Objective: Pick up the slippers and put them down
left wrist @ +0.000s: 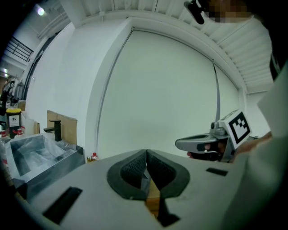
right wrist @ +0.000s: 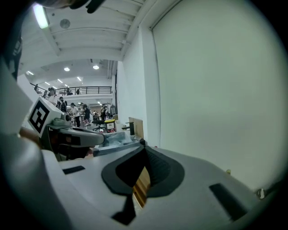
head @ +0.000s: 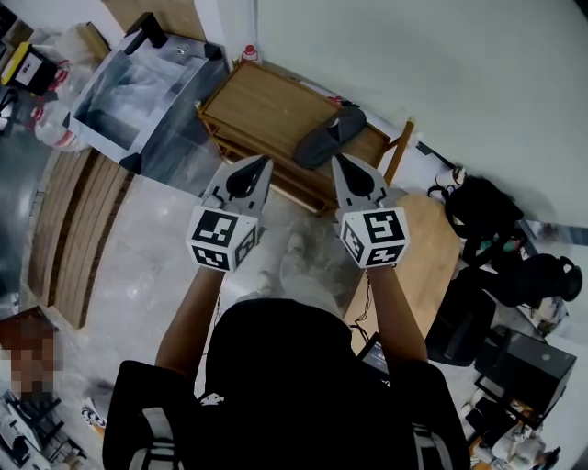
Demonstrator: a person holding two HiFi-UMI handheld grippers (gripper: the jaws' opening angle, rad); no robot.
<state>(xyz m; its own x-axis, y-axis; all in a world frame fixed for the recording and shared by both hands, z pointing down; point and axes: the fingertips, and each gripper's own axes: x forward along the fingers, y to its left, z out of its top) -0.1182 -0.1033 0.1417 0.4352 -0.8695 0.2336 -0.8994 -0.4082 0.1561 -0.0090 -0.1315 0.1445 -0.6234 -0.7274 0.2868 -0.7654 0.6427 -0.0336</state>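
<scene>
Left tool (head: 258,163) and right tool (head: 338,159): jaws together, empty. The slipper (head: 332,135) lies on the counter (head: 261,105), just ahead of the right tool. Arriving unopened, the tips could shove it off.

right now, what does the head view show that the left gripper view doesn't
Only the head view: the dark slipper lying on the wooden stand, and black bags at the right.
Only the left gripper view: a ceiling light, and the left tool seen close up, its jaws pressed together with nothing between them.
Both: the metal sink, the right tool and the white wall.
</scene>
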